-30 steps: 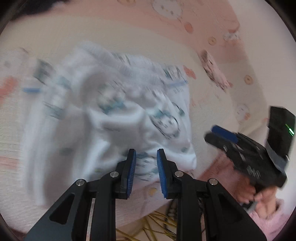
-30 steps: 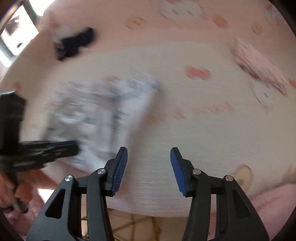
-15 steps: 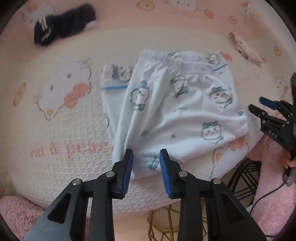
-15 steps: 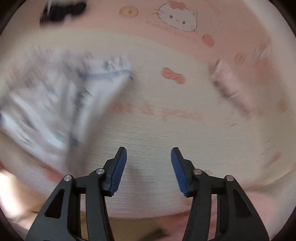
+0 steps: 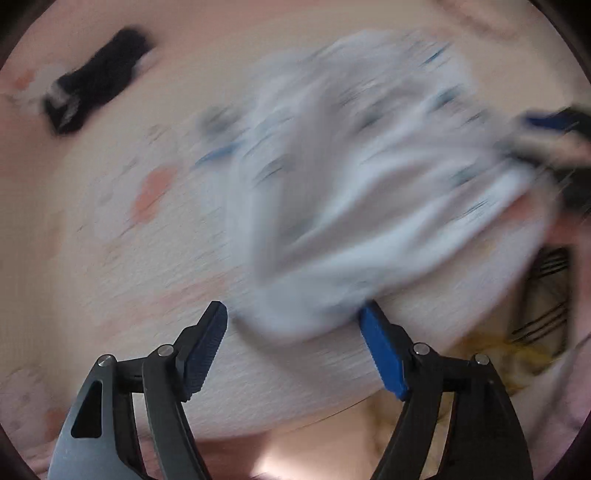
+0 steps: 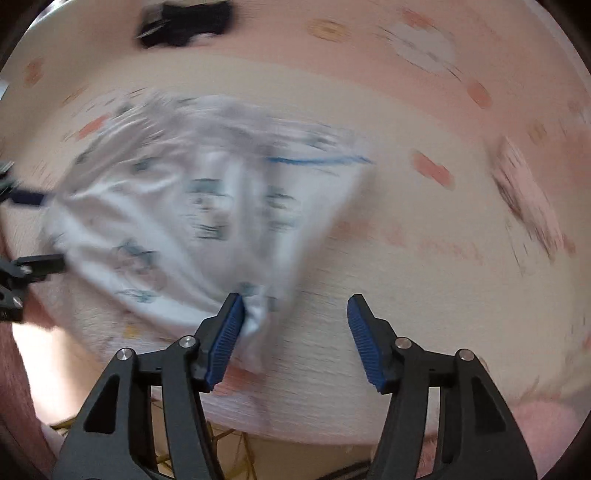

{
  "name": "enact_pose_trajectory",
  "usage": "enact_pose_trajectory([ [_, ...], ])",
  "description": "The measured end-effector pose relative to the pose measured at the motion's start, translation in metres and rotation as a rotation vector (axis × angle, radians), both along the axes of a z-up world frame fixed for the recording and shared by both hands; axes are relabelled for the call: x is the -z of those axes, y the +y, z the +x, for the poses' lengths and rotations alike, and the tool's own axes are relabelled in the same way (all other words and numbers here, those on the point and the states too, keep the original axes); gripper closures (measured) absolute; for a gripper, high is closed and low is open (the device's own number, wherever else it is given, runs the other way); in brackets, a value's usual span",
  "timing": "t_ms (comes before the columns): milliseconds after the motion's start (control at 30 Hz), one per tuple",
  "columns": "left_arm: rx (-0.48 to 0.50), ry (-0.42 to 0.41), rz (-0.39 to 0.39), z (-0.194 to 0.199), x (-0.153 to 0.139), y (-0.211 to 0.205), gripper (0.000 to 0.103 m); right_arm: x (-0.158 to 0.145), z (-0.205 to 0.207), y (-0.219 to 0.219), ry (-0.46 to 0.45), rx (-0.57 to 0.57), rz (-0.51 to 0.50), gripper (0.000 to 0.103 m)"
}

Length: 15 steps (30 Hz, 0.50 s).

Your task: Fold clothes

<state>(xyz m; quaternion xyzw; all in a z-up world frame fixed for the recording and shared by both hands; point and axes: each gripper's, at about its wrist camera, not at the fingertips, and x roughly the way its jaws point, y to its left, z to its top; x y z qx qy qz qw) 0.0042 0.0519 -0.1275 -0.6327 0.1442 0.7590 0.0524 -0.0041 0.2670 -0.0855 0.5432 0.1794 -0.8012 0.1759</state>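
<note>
White shorts with a blue cartoon print (image 5: 351, 192) lie folded on the pink and cream blanket (image 5: 129, 258); both views are blurred by motion. My left gripper (image 5: 293, 347) is open, its fingers spread on either side of the shorts' near corner. My right gripper (image 6: 295, 336) is open at the shorts' (image 6: 192, 221) near right corner, with the cloth against its left pad (image 6: 225, 339). The left gripper's tips show at the left edge of the right wrist view (image 6: 26, 229). The right gripper shows at the shorts' right edge in the left wrist view (image 5: 554, 136).
A black garment (image 5: 92, 92) lies at the back left of the blanket, also in the right wrist view (image 6: 184, 22). A small pink garment (image 6: 528, 199) lies at the right. The blanket's front edge drops to a floor with a yellow wire stand (image 5: 517, 350).
My left gripper has opened wide and moved in to the shorts' near corner. My right gripper has swung left onto the shorts' other corner. Both views have blurred with motion.
</note>
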Motion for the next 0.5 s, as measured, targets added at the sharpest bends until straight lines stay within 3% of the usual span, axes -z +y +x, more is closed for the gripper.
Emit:
enact_pose_trajectory([
  [100, -0.085, 0.066, 0.095, -0.002, -0.017, -0.01, 0.026, -0.006, -0.005, 0.012, -0.021, 0.073, -0.083, 0.041],
  [200, -0.076, 0.161, 0.139, -0.005, -0.03, 0.008, 0.036, -0.016, -0.002, 0.005, -0.041, 0.066, -0.221, 0.041],
  [300, -0.098, 0.194, 0.181, -0.009, -0.026, 0.022, 0.043, -0.025, -0.001, -0.004, -0.06, 0.065, -0.337, 0.041],
  [367, -0.119, 0.189, 0.192, -0.012, -0.019, 0.026, 0.043, -0.018, -0.014, -0.009, -0.051, 0.057, -0.296, 0.042],
  [500, -0.15, 0.129, 0.186, -0.013, -0.006, 0.023, 0.039, 0.008, -0.024, -0.024, -0.013, 0.025, -0.05, 0.047],
])
